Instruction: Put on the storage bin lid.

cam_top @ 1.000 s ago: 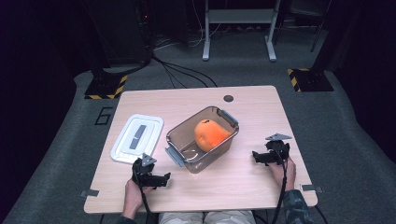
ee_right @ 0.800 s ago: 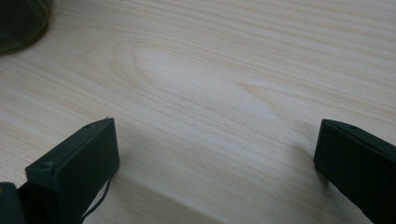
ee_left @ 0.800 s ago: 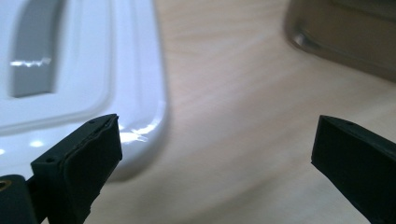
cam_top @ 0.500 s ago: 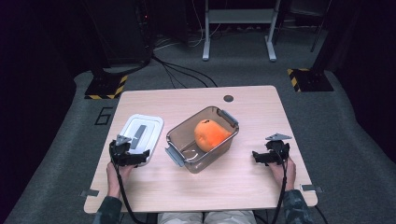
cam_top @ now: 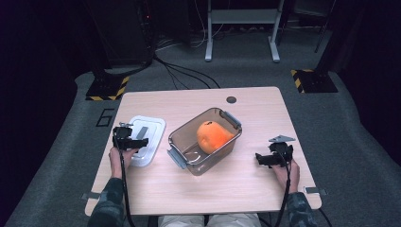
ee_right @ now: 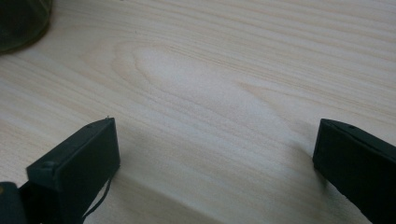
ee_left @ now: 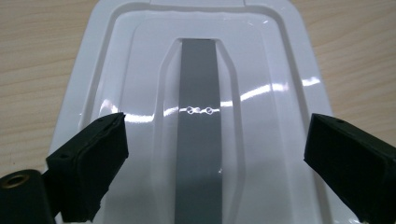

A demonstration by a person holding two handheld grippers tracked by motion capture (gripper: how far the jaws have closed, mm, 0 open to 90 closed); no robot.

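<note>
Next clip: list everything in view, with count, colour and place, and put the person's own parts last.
lid: 1, white with a grey centre strip, left part of the table, under the left gripper.
container: 1, clear brownish with grey end clips, table centre, uncovered.
orange ball: 1, orange, inside the container.
table: 1, light wood, with a dark round grommet near the far edge.
floor stands: 2, black and yellow striped bases, beyond the table's far corners.
left gripper: 1, black, jaws open astride the lid's grey strip, having just been closing slightly.
right gripper: 1, black, jaws open over bare wood at the table's right.
</note>
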